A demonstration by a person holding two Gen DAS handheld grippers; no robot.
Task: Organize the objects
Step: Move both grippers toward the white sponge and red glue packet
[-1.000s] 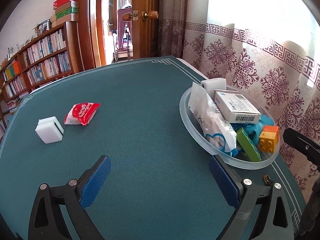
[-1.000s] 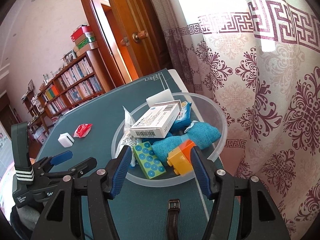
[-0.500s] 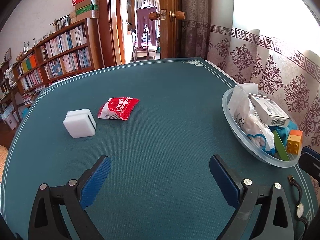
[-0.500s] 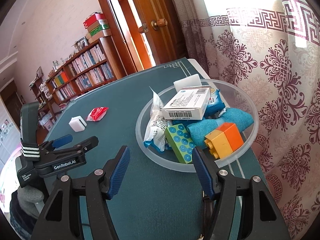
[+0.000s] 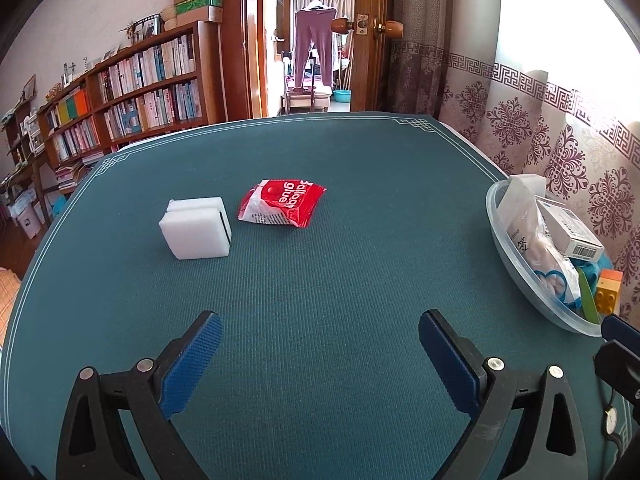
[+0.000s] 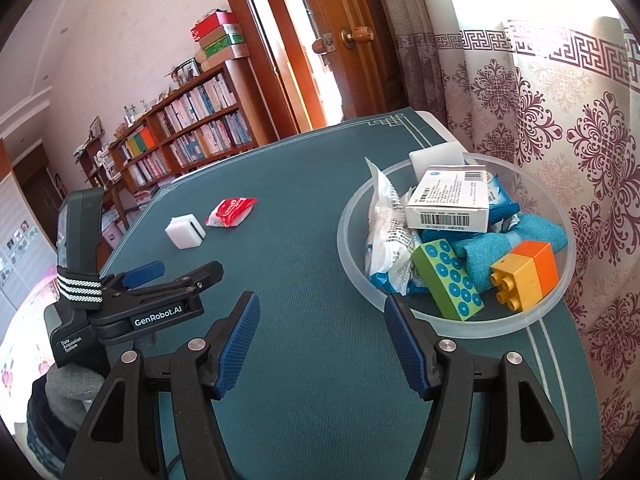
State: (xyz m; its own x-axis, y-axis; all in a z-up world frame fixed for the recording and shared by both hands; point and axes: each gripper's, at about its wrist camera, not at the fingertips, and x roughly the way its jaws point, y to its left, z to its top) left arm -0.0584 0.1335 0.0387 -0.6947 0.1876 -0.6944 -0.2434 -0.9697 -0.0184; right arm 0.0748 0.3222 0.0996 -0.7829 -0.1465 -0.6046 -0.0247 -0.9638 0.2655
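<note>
My left gripper (image 5: 318, 344) hangs empty with its jaws spread wide over the green table mat (image 5: 340, 264), and my right gripper (image 6: 320, 332) is likewise released with nothing between its pads, beside the clear bowl (image 6: 460, 326) already full of items. Two things remain outside it, the white sponge block (image 5: 196, 234) and just beside it the red glue packet (image 5: 282, 202). I judge the block is the left gripper's next pick: I should line the pads up on its flat sides and close gently, since foam squashes, without nudging the packet
</note>
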